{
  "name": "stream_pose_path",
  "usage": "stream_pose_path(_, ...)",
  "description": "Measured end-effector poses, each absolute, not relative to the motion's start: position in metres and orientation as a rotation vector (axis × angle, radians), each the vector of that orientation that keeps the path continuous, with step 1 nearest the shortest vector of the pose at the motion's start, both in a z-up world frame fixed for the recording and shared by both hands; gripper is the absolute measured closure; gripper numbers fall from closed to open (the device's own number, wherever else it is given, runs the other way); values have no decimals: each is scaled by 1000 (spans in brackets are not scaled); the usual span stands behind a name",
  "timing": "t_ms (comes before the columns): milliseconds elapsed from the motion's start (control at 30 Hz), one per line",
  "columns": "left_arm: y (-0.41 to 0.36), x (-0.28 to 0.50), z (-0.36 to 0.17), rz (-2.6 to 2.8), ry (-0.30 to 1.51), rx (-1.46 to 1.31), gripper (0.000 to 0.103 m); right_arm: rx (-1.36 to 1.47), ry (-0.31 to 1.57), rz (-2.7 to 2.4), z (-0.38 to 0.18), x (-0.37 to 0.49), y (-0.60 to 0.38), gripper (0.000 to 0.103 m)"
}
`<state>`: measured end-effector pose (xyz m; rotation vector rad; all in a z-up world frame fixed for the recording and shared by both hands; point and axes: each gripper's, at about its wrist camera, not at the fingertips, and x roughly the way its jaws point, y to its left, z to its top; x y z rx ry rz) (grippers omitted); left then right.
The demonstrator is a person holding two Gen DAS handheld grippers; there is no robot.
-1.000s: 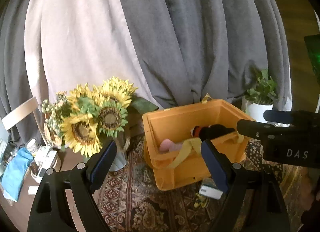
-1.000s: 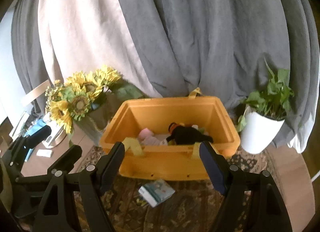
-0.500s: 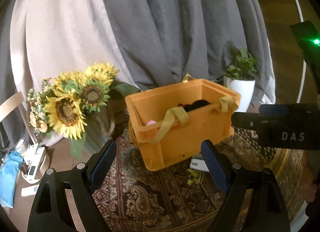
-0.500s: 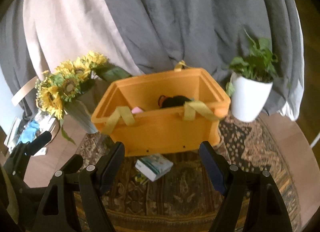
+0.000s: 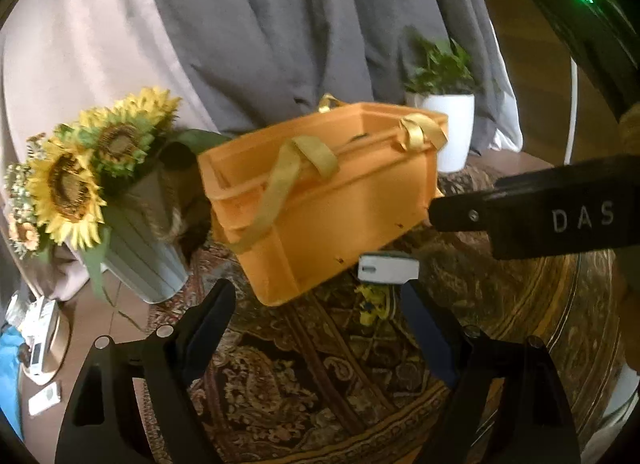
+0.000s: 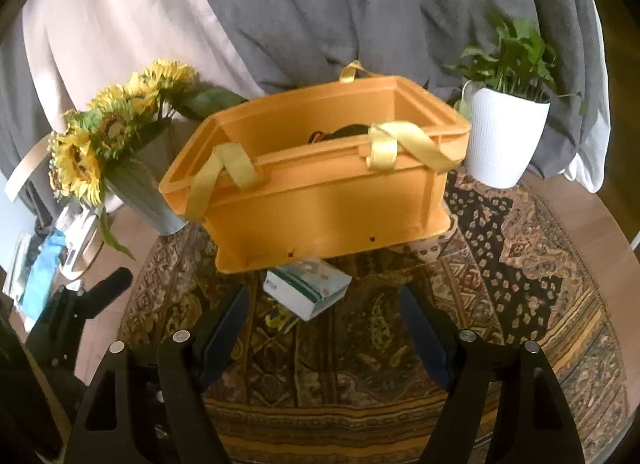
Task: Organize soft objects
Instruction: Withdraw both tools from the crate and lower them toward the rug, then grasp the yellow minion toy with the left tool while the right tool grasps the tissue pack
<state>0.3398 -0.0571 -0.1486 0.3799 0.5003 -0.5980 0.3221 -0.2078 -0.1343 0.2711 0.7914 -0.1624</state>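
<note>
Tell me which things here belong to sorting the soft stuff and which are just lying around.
Job:
orange bin
dark soft toy inside it
left gripper, open
right gripper, open

Lying about:
sunflowers
potted plant
small box in front of the bin
rug
blue cloth

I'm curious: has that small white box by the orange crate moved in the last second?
No. The white box lies against the orange crate's front edge on the patterned rug, as before; only the cameras pulled back.
</note>
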Motion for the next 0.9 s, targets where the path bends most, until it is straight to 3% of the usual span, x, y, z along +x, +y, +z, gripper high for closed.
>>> stream_pose_path(433,-65,349,-180,-647,528,442,23,400,859,-142,-168,355,-207,25)
stream_pose_path(900,-85,360,-211,-752,576,482,38,534,934,-174,-200,390,-205,26)
